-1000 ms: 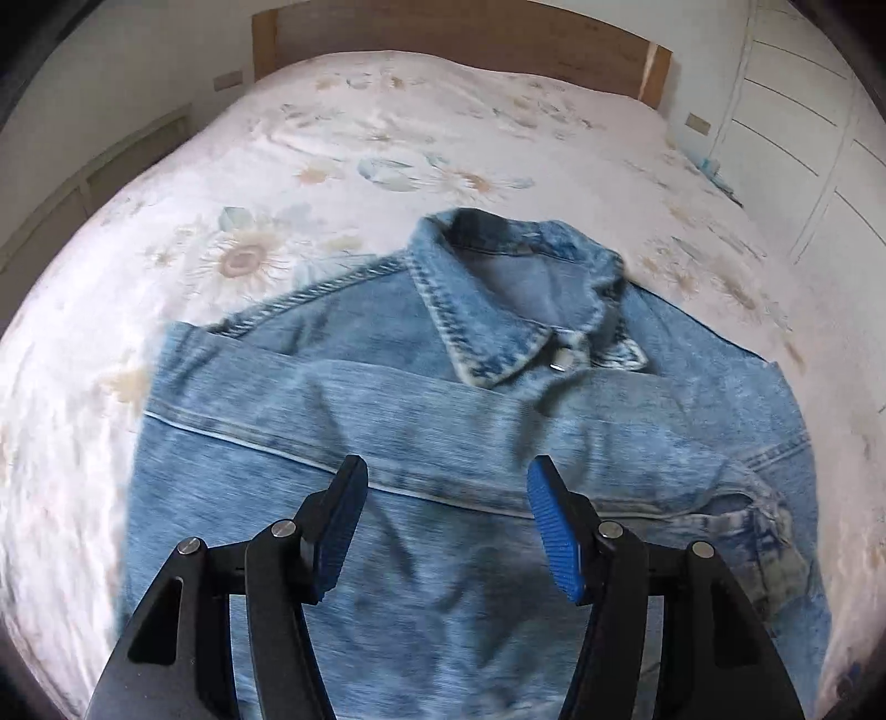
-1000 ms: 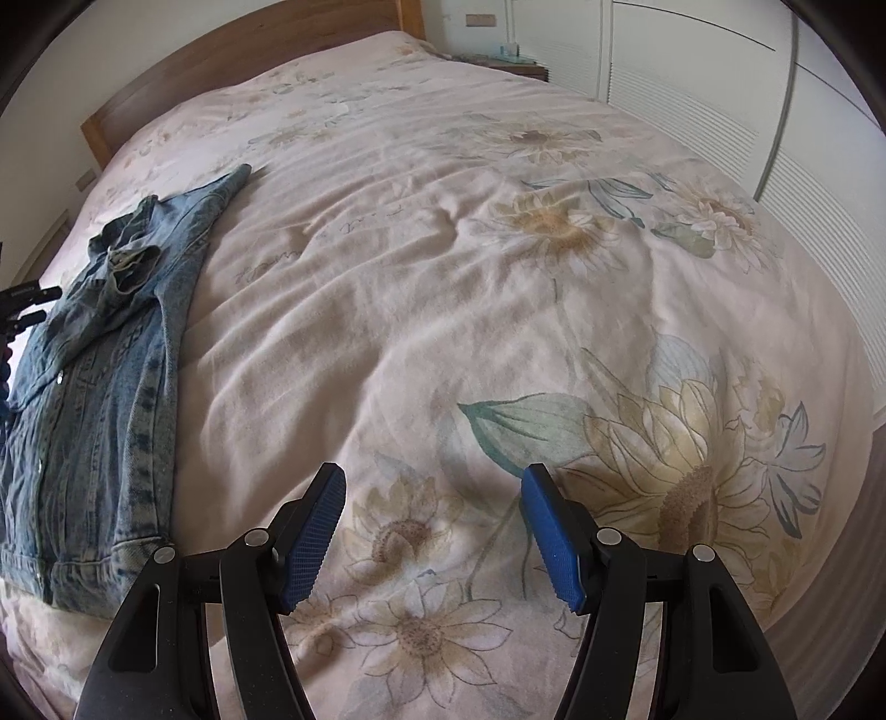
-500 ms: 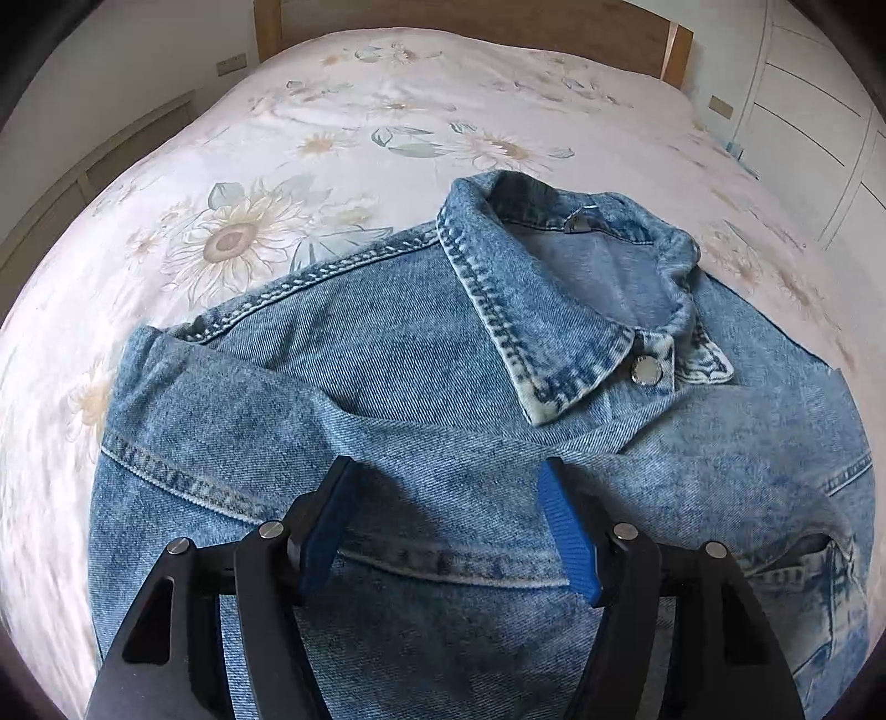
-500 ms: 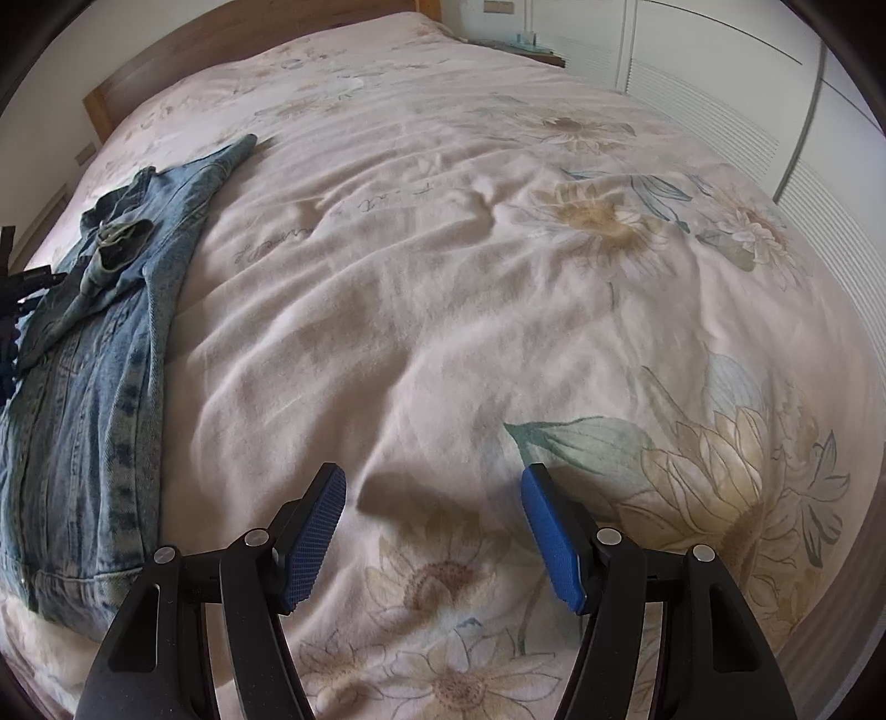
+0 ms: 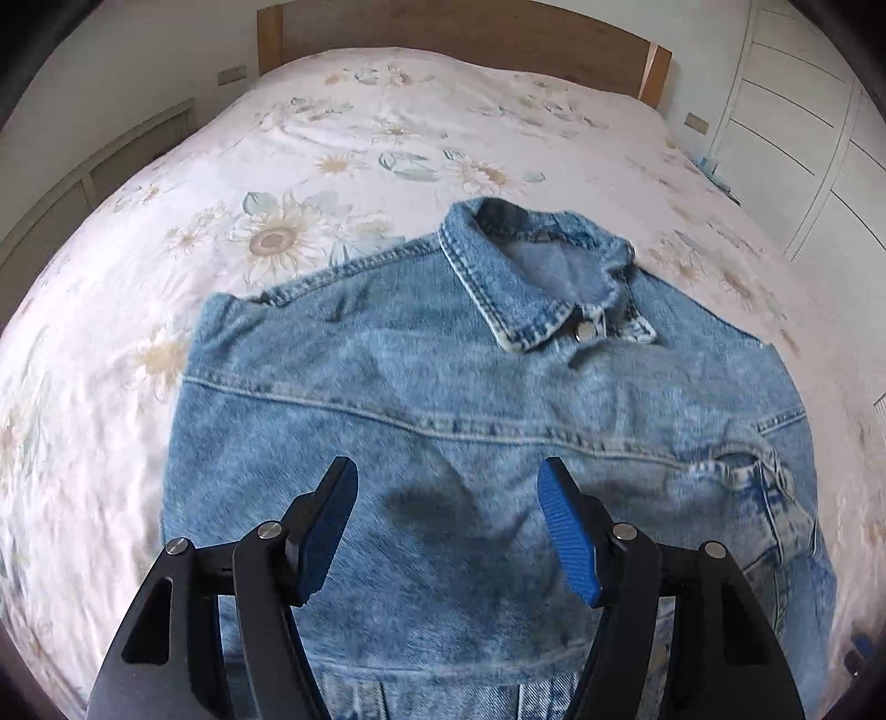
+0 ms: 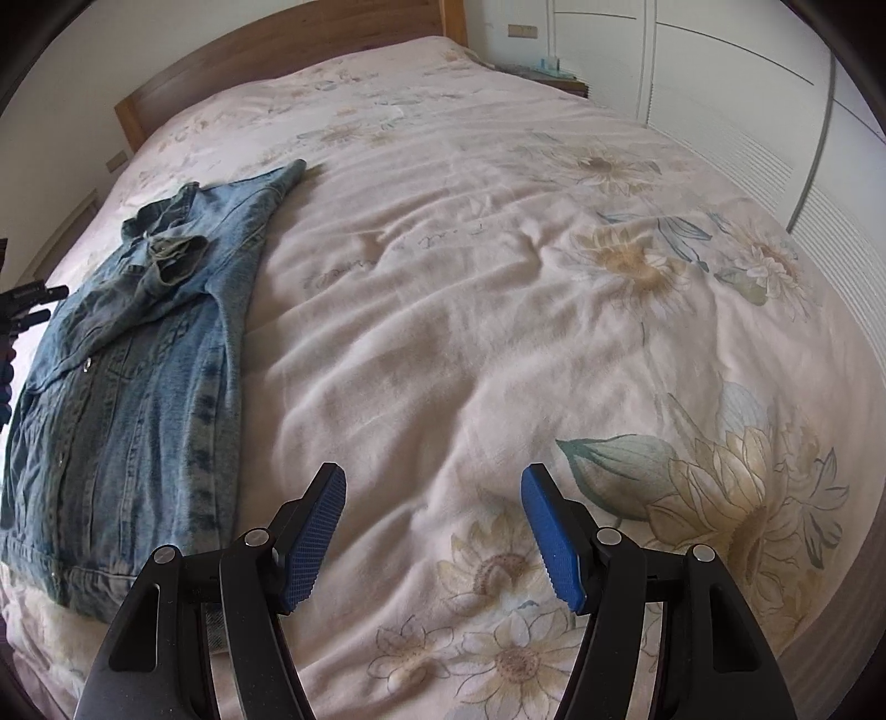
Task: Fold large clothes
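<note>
A blue denim jacket (image 5: 470,399) lies on the bed, front up, collar toward the headboard, with a sleeve folded across its chest. My left gripper (image 5: 446,498) is open and empty, hovering just above the folded sleeve at the jacket's middle. In the right wrist view the jacket (image 6: 138,376) lies at the far left of the bed. My right gripper (image 6: 434,498) is open and empty over bare bedspread, well to the right of the jacket. The tip of the left gripper shows at that view's left edge (image 6: 27,302).
The bed has a pale floral bedspread (image 6: 498,277) and a wooden headboard (image 5: 470,39). White wardrobe doors (image 6: 747,83) stand along the right side. A low ledge (image 5: 111,166) runs along the left wall.
My left gripper dipped close over the jacket and has drawn back and up, so more of the jacket shows. My right gripper has shifted slightly over the bedspread. Both stay open.
</note>
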A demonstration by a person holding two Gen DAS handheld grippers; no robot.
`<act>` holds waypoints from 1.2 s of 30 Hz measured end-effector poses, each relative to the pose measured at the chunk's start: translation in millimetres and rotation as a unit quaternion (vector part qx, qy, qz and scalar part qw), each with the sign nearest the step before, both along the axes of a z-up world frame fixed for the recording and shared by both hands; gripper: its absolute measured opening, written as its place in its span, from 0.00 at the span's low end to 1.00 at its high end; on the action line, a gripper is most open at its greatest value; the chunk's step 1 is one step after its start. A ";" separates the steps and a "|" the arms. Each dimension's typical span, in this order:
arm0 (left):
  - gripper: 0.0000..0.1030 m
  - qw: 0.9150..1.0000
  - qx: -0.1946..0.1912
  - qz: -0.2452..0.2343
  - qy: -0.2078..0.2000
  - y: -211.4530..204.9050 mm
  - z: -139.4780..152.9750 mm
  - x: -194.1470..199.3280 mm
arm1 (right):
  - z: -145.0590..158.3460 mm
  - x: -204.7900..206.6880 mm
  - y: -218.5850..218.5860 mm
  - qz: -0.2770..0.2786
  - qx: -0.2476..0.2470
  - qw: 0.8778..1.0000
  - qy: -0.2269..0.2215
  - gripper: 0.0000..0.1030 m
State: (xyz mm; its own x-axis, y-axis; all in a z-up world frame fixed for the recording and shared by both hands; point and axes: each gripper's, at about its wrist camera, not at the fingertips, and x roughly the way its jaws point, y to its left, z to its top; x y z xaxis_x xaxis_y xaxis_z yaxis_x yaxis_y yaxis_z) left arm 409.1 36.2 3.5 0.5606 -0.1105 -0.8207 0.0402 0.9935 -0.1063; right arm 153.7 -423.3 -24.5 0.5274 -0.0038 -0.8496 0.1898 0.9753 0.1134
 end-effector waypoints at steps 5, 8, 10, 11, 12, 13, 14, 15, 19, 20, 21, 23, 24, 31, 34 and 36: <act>0.69 0.998 0.055 0.000 0.020 -12.8 -33.7 4.7 | -1.5 -0.7 -3.5 -0.009 -0.001 1.000 0.007 0.66; 0.70 0.998 0.052 0.002 0.022 -11.8 -29.2 4.8 | 1.5 0.4 -4.9 -0.012 -0.002 1.000 0.005 0.66; 0.70 0.999 0.034 0.007 0.010 -8.4 -19.6 -0.6 | 3.5 0.7 -4.5 -0.011 -0.003 1.000 0.001 0.66; 0.70 1.000 0.027 0.006 0.002 -7.9 -16.4 -3.1 | 4.1 0.8 -4.0 -0.009 -0.004 1.000 0.000 0.66; 0.70 1.000 0.025 0.001 -0.004 -10.0 -13.2 -5.4 | 4.4 0.9 -3.5 -0.008 -0.003 1.000 -0.001 0.66; 0.70 1.000 0.028 -0.006 -0.008 -15.8 -10.1 -7.5 | 4.4 0.1 -2.6 -0.007 -0.002 1.000 -0.003 0.66; 0.70 0.999 0.035 -0.014 -0.010 -22.9 -9.2 -7.8 | 3.5 -0.6 -1.5 -0.005 -0.001 1.000 -0.002 0.66; 0.70 0.999 0.044 -0.020 -0.009 -29.9 -11.0 -6.7 | 2.5 -1.2 -0.9 -0.005 0.001 1.000 -0.001 0.66; 0.70 0.997 0.068 -0.018 0.016 -42.6 -35.3 8.3 | -0.4 -3.8 -2.0 -0.004 0.002 1.000 0.003 0.66; 0.75 0.996 0.082 -0.022 0.010 -46.2 -40.1 10.1 | -0.7 -4.2 -3.2 -0.005 0.000 1.000 0.005 0.66; 0.78 0.995 0.093 -0.025 0.006 -49.1 -43.3 11.9 | -1.1 -4.4 -5.6 -0.006 -0.002 1.000 0.006 0.66; 0.80 0.995 0.097 -0.025 0.008 -50.3 -45.8 16.5 | -2.1 -3.7 -11.7 -0.014 -0.003 1.000 0.009 0.66; 0.80 0.995 0.092 -0.023 0.011 -48.1 -45.4 18.5 | -2.7 -3.5 -13.8 -0.017 -0.002 1.000 0.010 0.66; 0.80 0.997 0.069 -0.026 -0.020 -58.3 -15.8 1.2 | -2.0 -1.0 -16.3 -0.017 0.005 1.000 0.000 0.66; 0.80 0.994 0.090 -0.052 -0.026 -84.4 -15.4 1.3 | -6.5 -3.5 -12.8 -0.013 0.010 1.000 0.003 0.66; 0.80 0.992 0.107 -0.067 -0.019 -102.9 -24.2 6.3 | -9.5 -5.0 -12.4 -0.012 0.012 1.000 0.007 0.66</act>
